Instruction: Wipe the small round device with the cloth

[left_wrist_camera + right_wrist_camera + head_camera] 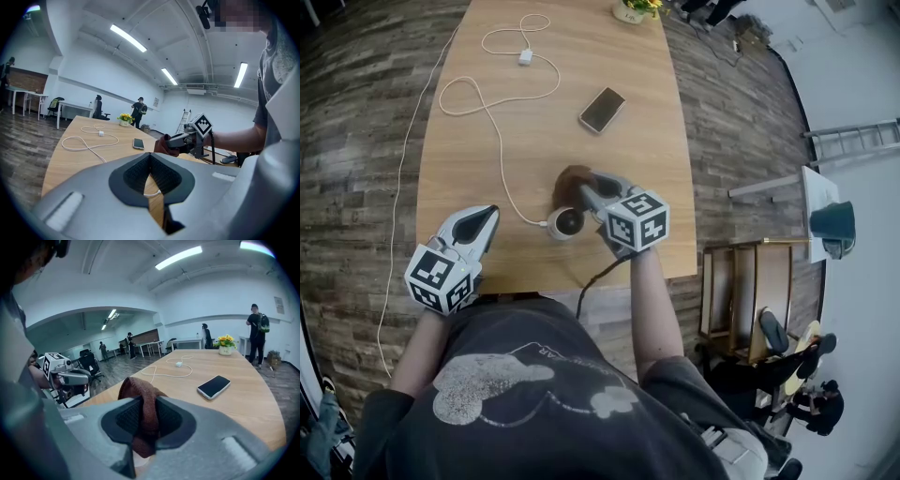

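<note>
Brown cloth (570,180) pinched, right claw (584,194) over device (565,223)

The cloth (140,399) looks coarse-woven, the wooden table (628,169) smooth and matt.

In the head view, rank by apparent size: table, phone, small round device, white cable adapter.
1. table
2. phone and small round device: too alike to rank
3. white cable adapter
</note>
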Tool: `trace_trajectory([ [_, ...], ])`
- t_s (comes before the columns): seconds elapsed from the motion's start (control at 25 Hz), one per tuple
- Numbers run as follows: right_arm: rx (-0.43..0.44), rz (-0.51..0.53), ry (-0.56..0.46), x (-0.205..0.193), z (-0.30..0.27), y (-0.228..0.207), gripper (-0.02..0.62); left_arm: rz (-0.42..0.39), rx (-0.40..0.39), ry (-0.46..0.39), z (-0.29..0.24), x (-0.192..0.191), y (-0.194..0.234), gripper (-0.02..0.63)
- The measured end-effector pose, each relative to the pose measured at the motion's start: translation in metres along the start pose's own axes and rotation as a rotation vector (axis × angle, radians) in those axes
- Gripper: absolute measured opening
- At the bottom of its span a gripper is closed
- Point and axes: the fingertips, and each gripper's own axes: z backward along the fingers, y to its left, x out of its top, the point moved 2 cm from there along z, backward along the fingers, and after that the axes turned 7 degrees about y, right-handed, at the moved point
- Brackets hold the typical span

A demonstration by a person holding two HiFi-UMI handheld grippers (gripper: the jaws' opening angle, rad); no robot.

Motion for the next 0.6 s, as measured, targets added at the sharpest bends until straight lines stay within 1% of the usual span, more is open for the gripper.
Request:
trace_trajectory([
  [0.12,0.042,0.044,0.067,-0.009,-0.012,-0.006,0.054,-0.002,0.000,0.002,-0.003,0.000,0.001,0.017],
  [0.24,0.065,0.075,0.110,-0.019,-0.023,-0.013,0.054,0.002,0.004,0.008,-0.004,0.000,0.003,0.017],
  [0.44,0.120,0.046,0.144,-0.040,-0.037,-0.018,0.054,0.011,0.018,0.018,-0.004,-0.002,0.010,0.017],
  [0.6,0.102,0.019,0.172,-0.061,-0.046,-0.025,0.054,0.014,0.018,0.027,-0.005,-0.004,0.012,0.017],
])
